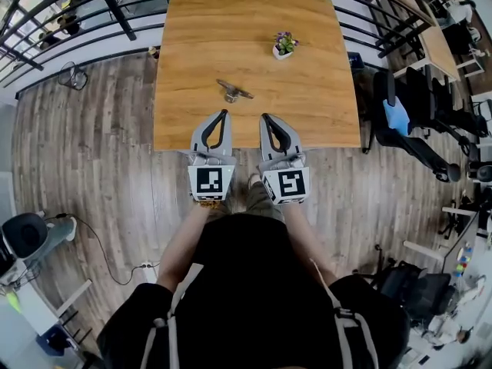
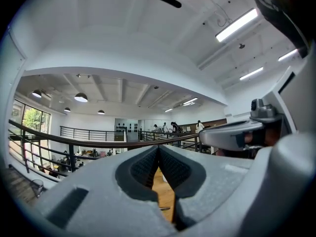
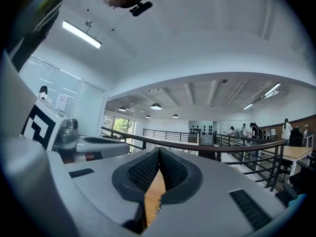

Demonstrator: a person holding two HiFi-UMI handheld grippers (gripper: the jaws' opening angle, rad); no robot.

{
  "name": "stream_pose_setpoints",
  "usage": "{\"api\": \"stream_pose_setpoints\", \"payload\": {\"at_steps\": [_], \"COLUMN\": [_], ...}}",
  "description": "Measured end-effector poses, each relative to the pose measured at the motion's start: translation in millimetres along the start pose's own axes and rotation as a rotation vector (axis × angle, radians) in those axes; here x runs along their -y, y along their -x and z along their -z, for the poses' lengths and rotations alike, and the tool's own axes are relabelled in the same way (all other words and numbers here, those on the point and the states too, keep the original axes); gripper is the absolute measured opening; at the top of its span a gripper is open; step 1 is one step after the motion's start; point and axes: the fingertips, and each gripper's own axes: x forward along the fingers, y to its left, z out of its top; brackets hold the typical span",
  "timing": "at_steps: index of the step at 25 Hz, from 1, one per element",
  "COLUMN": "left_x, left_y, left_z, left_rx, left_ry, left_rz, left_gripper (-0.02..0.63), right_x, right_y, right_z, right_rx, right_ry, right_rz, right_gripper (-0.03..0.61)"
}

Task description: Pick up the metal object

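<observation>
Currently both grippers hang side by side over the near edge of the wooden table (image 1: 192, 44). The left gripper (image 1: 223, 115) has its jaws pressed together on nothing, and so does the right gripper (image 1: 266, 118). The metal object (image 1: 233, 91) lies on the table just beyond their tips, with a small potted plant (image 1: 284, 44) farther back.

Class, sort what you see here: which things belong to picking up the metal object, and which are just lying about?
Job in hand: metal object; left tool, shut; right tool, shut; table.
Lying about: potted plant; black chairs.
</observation>
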Motion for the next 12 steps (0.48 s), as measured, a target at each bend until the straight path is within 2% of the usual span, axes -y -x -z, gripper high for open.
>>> {"api": "stream_pose_setpoints", "payload": {"at_steps": [12], "left_x": [-16], "left_y": [-69], "left_z": [23], "left_rx": [-0.055], "left_ry": [-0.028], "left_rz": [-0.011], "left_gripper": [0.011], "right_x": [56], "right_y": [-57], "right_z": [18], "right_rx": [-0.019], "right_ry": [-0.032], "right_rz": [-0.001], "right_gripper": [0.000]}}
